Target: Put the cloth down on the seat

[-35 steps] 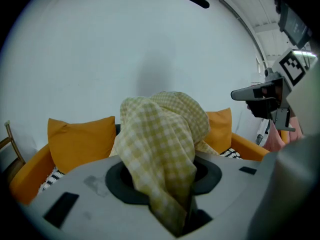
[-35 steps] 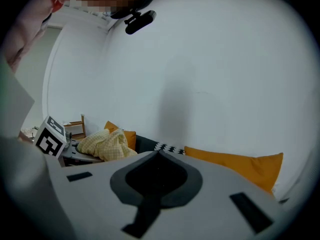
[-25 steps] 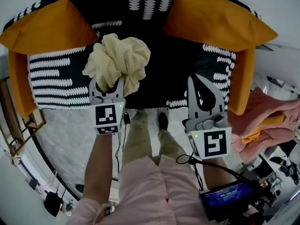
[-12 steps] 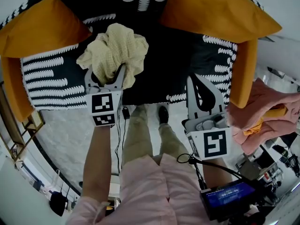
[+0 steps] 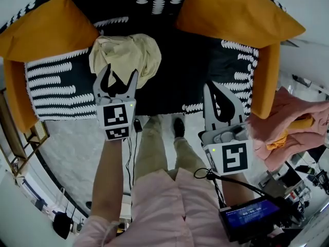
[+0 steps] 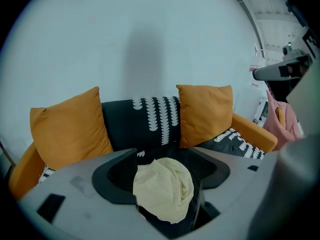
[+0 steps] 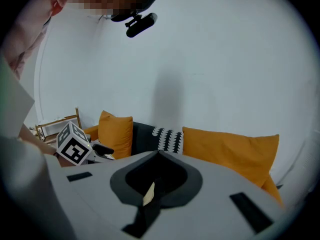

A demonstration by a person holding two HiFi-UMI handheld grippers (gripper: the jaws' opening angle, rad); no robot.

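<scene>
Left gripper (image 5: 119, 80): jaws spread wide, holding nothing. Crumpled pale-yellow waffle cloth (image 5: 125, 57) lies on black, white-patterned sofa seat (image 5: 175, 71), toward seat's left side, just past jaw tips; whether tips touch it, I cannot tell. Right gripper (image 5: 212, 89): jaws pressed together, empty, over seat's front edge. I judge put-down finished. Next move: draw left gripper straight back off seat without snagging cloth.

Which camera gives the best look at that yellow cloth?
The head view: the cloth lies whole on the seat, just past the open left tool. The left gripper view shows only its near side, close up between the spread jaws. The right gripper view misses it.
</scene>
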